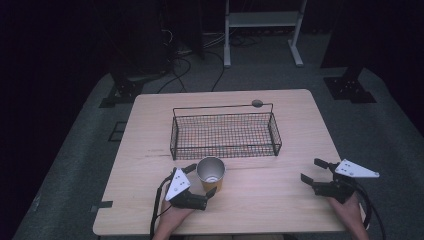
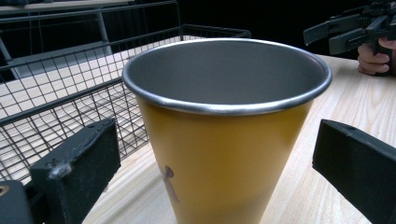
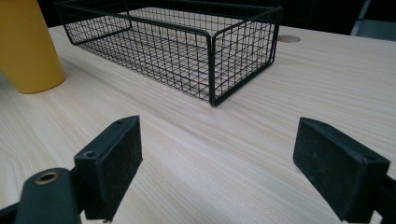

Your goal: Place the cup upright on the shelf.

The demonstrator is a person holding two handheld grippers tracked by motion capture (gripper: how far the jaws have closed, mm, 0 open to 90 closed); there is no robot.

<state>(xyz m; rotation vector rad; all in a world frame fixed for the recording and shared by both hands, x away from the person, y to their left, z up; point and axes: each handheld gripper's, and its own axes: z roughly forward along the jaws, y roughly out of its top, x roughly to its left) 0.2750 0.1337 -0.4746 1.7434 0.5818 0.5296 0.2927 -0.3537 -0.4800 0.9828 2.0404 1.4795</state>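
A yellow cup (image 1: 210, 173) with a bare metal rim and grey metal inside stands upright on the desk (image 1: 280, 200), near its front edge and left of centre. Just beyond it sits a black wire basket (image 1: 225, 131), empty, with a thin handle bar along its far side.

The left gripper (image 1: 200, 180) is at the cup. Its fingers (image 2: 77, 165) are spread, one on each side of the cup wall, with clear gaps showing in the left gripper view; neither touches yet. The right gripper (image 1: 315, 172) rests near the desk's right front, well apart from the cup, fingers (image 3: 114, 161) spread over bare wood and pinching nothing.

Judgement on handling: the cup looks like thin metal with a coloured coating, so light, stiff and not fragile. It is empty as far as the inside shows. The wall is smooth and tapers toward the base, so a grip may slide downward or squeeze the cup up and out if closed low. The better hold appears to be across the upper half of the wall, below the rolled rim, which would act as a stop. Being tall on a narrow base, it could tip if one finger meets it before the other.
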